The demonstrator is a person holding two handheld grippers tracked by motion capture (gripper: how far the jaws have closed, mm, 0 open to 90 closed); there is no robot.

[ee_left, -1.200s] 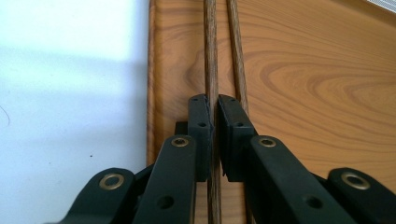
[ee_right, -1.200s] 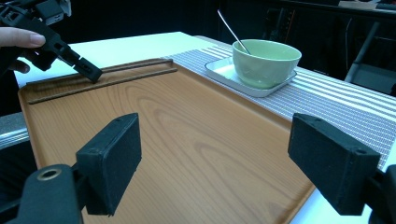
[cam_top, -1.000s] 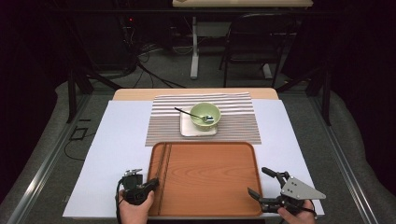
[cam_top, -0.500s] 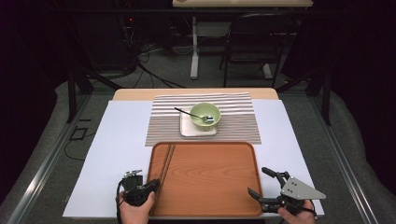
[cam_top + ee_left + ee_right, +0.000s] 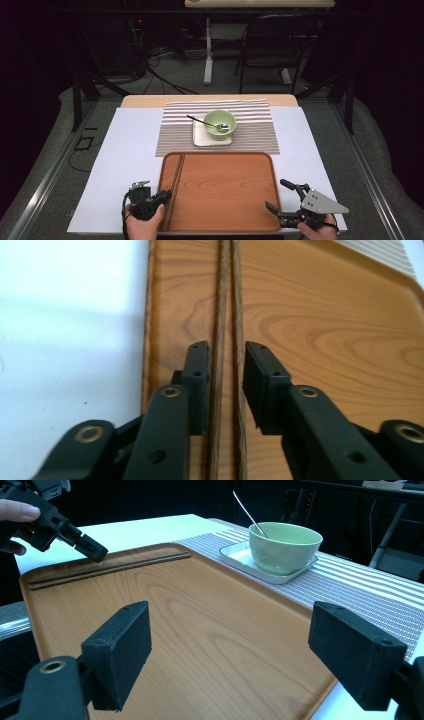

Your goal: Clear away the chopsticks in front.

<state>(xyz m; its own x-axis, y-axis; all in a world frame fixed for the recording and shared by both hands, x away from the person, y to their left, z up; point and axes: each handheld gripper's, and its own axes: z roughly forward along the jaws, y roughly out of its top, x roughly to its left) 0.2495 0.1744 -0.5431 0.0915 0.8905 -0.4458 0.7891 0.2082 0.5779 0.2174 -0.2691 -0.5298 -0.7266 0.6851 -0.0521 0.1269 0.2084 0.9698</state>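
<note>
Left gripper view: chopsticks [image 5: 226, 315] between parted jaws, untouched.

In the left gripper view, the chopsticks [image 5: 226, 340] run off the bottom edge between the fingers [image 5: 197, 385], their near ends unseen. The tray [image 5: 320, 340] beneath them is cut off at the right and top.

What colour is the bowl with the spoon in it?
Pale green bowl, clearest in the right gripper view.
</note>
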